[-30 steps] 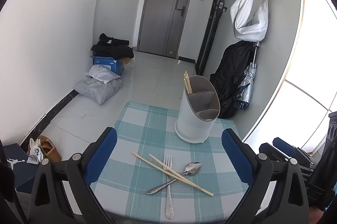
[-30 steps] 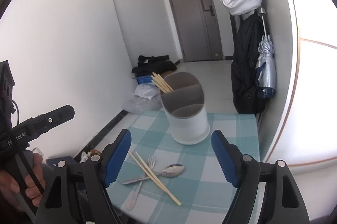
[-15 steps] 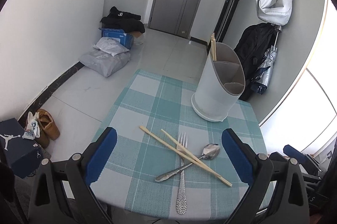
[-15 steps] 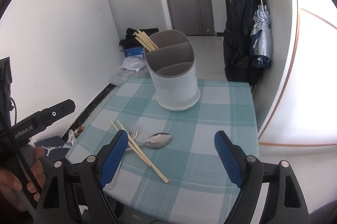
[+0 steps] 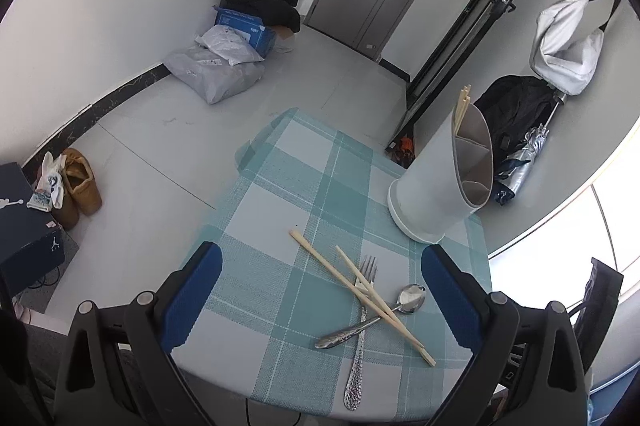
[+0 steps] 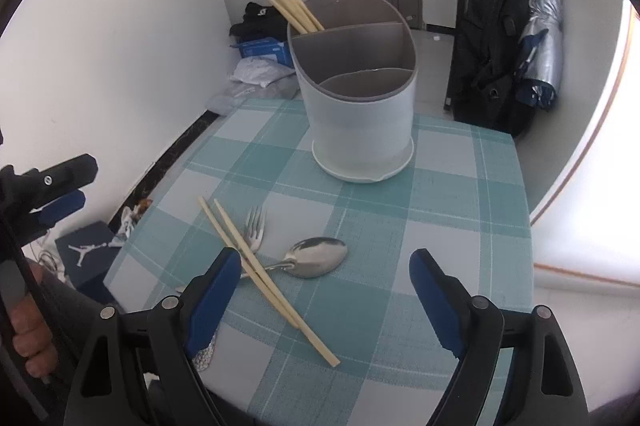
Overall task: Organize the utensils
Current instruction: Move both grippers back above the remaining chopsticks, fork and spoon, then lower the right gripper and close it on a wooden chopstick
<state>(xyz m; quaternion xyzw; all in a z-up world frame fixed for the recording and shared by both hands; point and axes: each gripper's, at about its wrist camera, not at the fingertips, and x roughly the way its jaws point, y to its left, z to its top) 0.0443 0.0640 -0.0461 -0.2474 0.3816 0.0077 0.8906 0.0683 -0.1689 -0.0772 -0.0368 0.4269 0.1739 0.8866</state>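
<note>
A fork [image 5: 362, 326], a spoon [image 5: 412, 300] and two loose chopsticks [image 5: 360, 290] lie crossed in a pile on the teal checked tablecloth [image 5: 280, 193]. Behind them stands a white three-compartment holder [image 5: 440, 193] with several chopsticks [image 5: 464, 105] in its rear section. My left gripper [image 5: 320, 258] hangs open above the cloth, left of the pile. My right gripper [image 6: 325, 258] is open wide over the spoon [image 6: 320, 258], its left finger above the loose chopsticks [image 6: 256, 262] and the fork [image 6: 256, 226], touching nothing. The holder [image 6: 360, 129] stands beyond.
The table's near edge runs just under both grippers. On the floor to the left are shoes [image 5: 80, 181], a dark shoebox [image 5: 24, 222] and plastic bags [image 5: 216, 73]. A black backpack [image 6: 492, 37] and a folded umbrella [image 6: 540, 53] lean at the right wall.
Both grippers have dropped lower and closer to the table, so the utensil pile looms larger. The left view has rolled. The right jaws stand slightly wider.
</note>
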